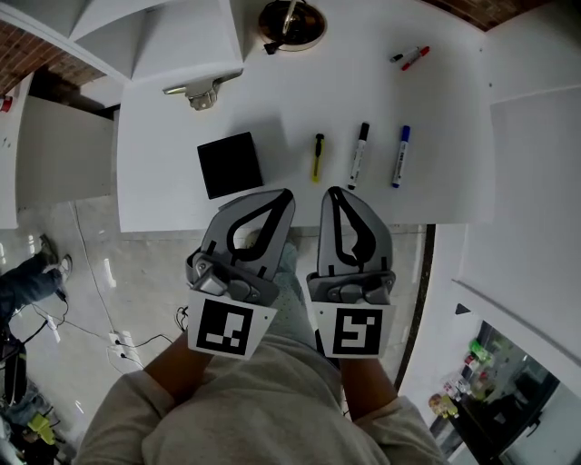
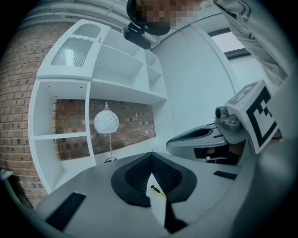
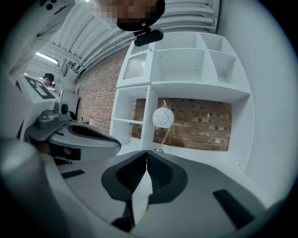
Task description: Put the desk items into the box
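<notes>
On the white desk [image 1: 454, 195] lie a black square box [image 1: 229, 163], a yellow pen [image 1: 319, 156], a black marker [image 1: 359, 154] and a blue marker [image 1: 400, 156]. A red marker [image 1: 416, 57] lies further back, next to a small dark pen. Both grippers hover side by side over the desk's front edge, just short of the items. My left gripper [image 1: 287, 193] is shut with nothing in it, near the box's right corner. My right gripper [image 1: 332, 192] is shut and empty, just before the yellow pen. The yellow pen [image 2: 157, 190] shows through the gap below the left gripper's [image 2: 151, 153] closed tips.
A lamp with a round base [image 1: 290, 23] stands at the desk's back; its white globe [image 3: 163, 117] shows before a brick wall. A silver clip [image 1: 201, 91] lies back left by white shelving [image 1: 163, 36]. Another person [image 1: 27, 277] is on the tiled floor at left.
</notes>
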`<state>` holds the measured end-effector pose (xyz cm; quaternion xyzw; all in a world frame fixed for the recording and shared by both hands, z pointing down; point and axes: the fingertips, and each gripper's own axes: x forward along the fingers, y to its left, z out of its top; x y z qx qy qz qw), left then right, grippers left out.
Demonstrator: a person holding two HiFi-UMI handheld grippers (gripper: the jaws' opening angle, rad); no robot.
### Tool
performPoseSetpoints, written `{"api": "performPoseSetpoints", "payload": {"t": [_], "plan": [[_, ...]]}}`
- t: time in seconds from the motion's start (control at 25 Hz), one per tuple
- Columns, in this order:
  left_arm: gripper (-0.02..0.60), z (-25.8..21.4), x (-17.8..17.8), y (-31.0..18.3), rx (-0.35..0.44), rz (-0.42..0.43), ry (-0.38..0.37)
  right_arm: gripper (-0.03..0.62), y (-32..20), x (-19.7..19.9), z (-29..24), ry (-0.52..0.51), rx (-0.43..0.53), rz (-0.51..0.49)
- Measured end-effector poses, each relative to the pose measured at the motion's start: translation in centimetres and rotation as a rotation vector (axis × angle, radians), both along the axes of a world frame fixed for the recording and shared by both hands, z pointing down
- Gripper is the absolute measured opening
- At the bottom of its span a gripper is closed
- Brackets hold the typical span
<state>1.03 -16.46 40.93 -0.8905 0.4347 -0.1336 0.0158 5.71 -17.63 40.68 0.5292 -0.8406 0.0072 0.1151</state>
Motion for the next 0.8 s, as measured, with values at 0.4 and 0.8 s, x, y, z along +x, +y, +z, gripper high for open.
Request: {"api": "performPoseSetpoints", "payload": {"t": [0.4, 0.8], "plan": [[0.005, 3.1, 0.4, -2.1, -0.082, -0.071, -0.024, 0.018, -3.3, 0.4, 4.9, 0.065, -0.059, -0.033], [0.005, 5.8, 1.1, -3.5, -0.2, -0.148, -0.046, 0.018, -5.5, 0.4, 10.3, 0.148, -0.2, -0.057]]}}
